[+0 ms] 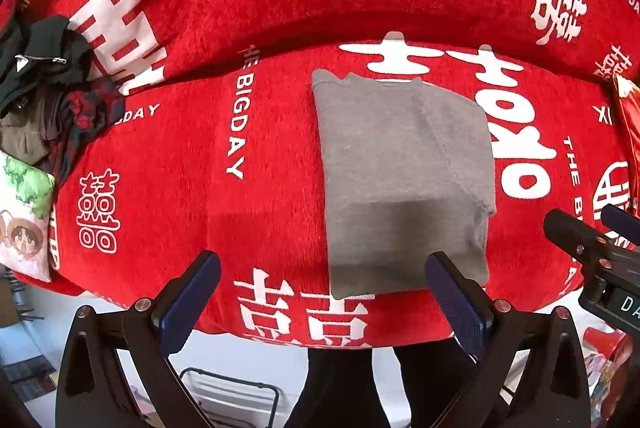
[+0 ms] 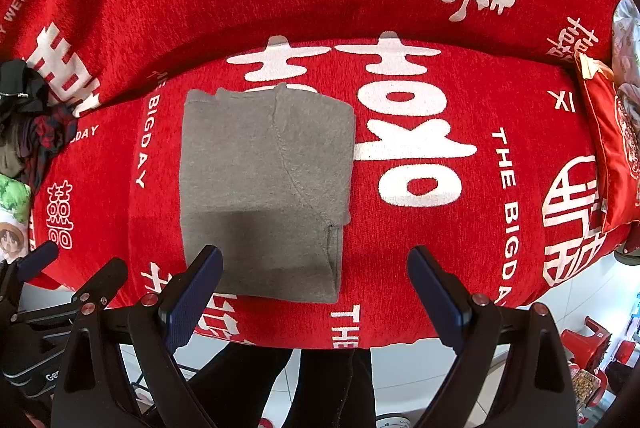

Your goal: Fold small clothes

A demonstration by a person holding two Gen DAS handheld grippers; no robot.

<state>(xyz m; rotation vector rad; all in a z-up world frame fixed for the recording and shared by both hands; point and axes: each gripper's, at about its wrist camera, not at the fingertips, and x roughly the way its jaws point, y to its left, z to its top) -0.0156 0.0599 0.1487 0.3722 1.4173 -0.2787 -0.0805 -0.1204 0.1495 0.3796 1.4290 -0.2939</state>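
A grey garment [image 1: 404,180] lies folded into a tall rectangle on the red wedding-print blanket [image 1: 240,148]; it also shows in the right wrist view [image 2: 264,188]. My left gripper [image 1: 324,292] is open and empty, held above the garment's near edge. My right gripper [image 2: 316,288] is open and empty, just above the garment's near right corner. The right gripper's tip shows at the right edge of the left wrist view [image 1: 592,240], and the left gripper's tip shows at the left edge of the right wrist view [image 2: 44,268].
A heap of dark clothes [image 1: 44,84] lies at the left end of the blanket, with a cartoon-print cushion [image 1: 24,224] in front of it. A red cushion [image 2: 616,156] stands at the right end. The blanket's front edge drops to a white tiled floor [image 2: 560,300].
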